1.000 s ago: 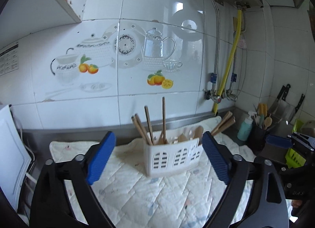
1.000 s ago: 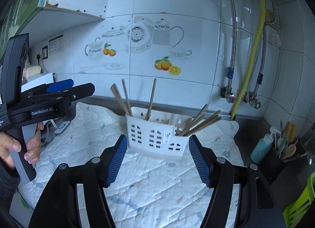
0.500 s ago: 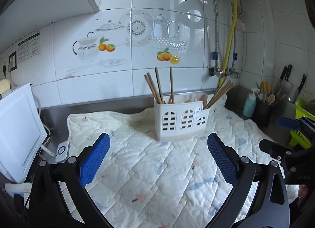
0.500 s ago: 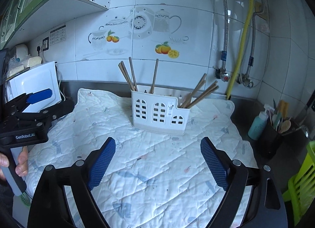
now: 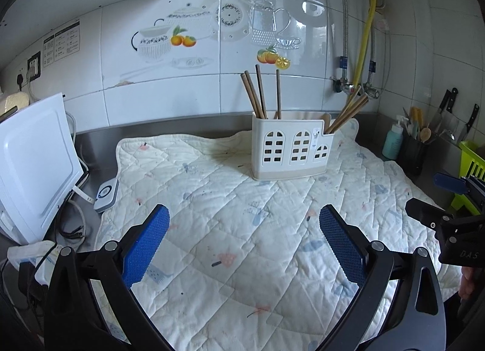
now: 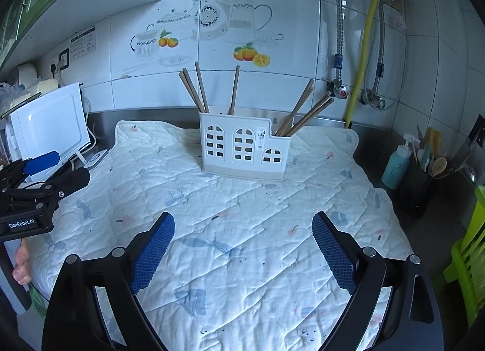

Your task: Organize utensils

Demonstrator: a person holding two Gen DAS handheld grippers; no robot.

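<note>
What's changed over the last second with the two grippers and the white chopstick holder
Both grippers backed away from the white holder, which now looks smaller and farther off. The left gripper stands wide open and empty; the right gripper has just been opening its jaws, nothing between them. The holder, its chopsticks and the quilted mat stayed put.

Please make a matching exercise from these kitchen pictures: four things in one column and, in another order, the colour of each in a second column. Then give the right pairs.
Things:
1. utensil holder
2. hose on the wall
3. bottle at the right
4. pads of the right hand-held gripper

Colours:
A. blue
B. teal
C. white
D. yellow

Pairs: 1-C, 2-D, 3-B, 4-A
</note>
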